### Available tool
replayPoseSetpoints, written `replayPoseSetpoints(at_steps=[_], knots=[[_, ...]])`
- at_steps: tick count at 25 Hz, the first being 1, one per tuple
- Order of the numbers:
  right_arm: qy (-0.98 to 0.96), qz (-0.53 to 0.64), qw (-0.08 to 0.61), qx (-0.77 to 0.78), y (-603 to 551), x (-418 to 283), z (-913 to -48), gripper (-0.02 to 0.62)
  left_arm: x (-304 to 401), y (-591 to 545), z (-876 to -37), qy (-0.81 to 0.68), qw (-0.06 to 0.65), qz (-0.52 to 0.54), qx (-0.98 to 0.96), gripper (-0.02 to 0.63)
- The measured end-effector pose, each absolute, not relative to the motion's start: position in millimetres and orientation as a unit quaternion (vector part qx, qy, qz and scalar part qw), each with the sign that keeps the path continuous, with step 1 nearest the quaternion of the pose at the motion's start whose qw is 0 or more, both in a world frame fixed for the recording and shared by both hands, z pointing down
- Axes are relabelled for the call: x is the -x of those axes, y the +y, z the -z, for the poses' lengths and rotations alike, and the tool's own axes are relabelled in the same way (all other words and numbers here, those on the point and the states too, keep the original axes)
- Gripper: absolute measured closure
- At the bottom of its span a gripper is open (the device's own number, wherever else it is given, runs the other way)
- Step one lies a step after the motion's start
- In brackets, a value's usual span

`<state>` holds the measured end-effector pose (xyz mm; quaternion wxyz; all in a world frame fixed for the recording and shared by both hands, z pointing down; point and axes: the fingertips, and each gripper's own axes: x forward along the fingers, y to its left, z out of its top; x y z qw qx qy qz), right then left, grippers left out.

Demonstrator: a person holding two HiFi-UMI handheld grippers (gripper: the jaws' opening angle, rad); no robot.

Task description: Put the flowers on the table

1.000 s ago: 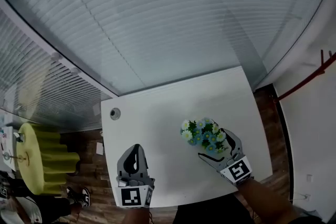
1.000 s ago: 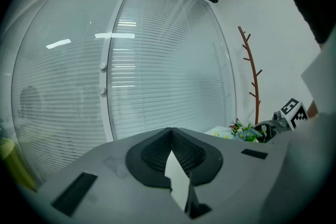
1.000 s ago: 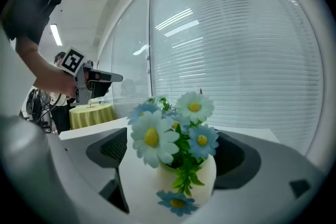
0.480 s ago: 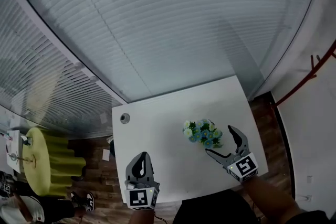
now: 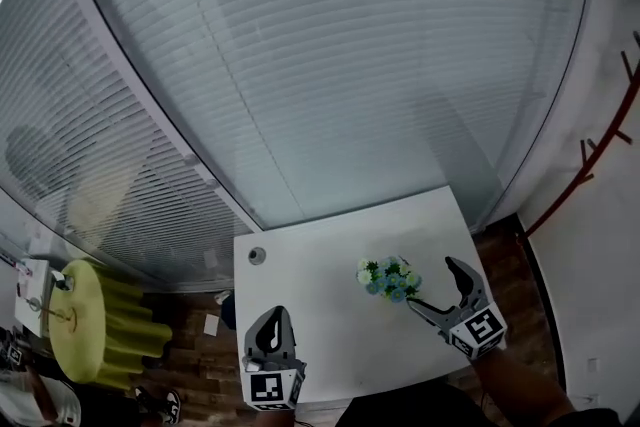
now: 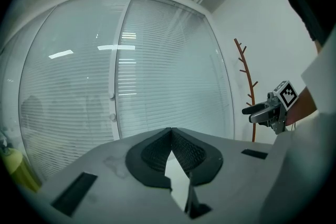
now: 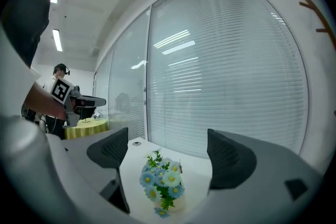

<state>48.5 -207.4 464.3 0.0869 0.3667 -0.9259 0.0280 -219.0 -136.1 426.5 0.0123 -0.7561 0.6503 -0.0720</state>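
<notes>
Blue-and-white flowers (image 7: 161,181) stand on the white table (image 5: 320,315), just ahead of my right gripper (image 5: 432,284); its jaws are spread wide and hold nothing. My left gripper (image 5: 273,317) sits well apart from them, jaws pressed together, empty.

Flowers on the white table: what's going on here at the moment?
A person holds a gripper in each hand. The flowers stand on the white table, gripped by nothing. The right gripper is open, jaws wide apart, pointing at the flowers without touching them. The left gripper is shut and empty, held by the table's near edge.
</notes>
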Motion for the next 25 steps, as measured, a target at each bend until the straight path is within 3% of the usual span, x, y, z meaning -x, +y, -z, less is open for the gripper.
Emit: replayPoseSetpoints(at_steps=[19, 20, 21, 22, 23, 25], knots=[[-0.919, -0.007, 0.065, -0.39, -197.6, -68.8, -432.1, 0.126, 232.8, -103.5, -415.3, 0.674, 0.008, 0.056, 0.737, 0.601], [-0.916, -0.002, 0.06, -0.396, -198.4, -70.6, -430.5, 0.15, 231.7, -102.9, -417.1, 0.673, 0.006, 0.057, 0.737, 0.601], [-0.912, 0.011, 0.056, -0.407, -199.6, -73.2, -427.3, 0.232, 231.0, -102.5, -419.0, 0.673, 0.004, 0.059, 0.737, 0.601], [-0.906, 0.027, 0.055, -0.418, -200.8, -76.1, -423.5, 0.397, 230.7, -102.1, -421.1, 0.673, 0.001, 0.06, 0.737, 0.601], [-0.902, 0.037, 0.055, -0.426, -201.9, -78.6, -421.2, 0.489, 230.6, -101.9, -423.1, 0.673, 0.0, 0.061, 0.737, 0.601], [-0.9, 0.035, 0.055, -0.431, -203.8, -82.3, -421.8, 0.508, 230.3, -102.4, -426.7, 0.673, -0.003, 0.064, 0.737, 0.601]])
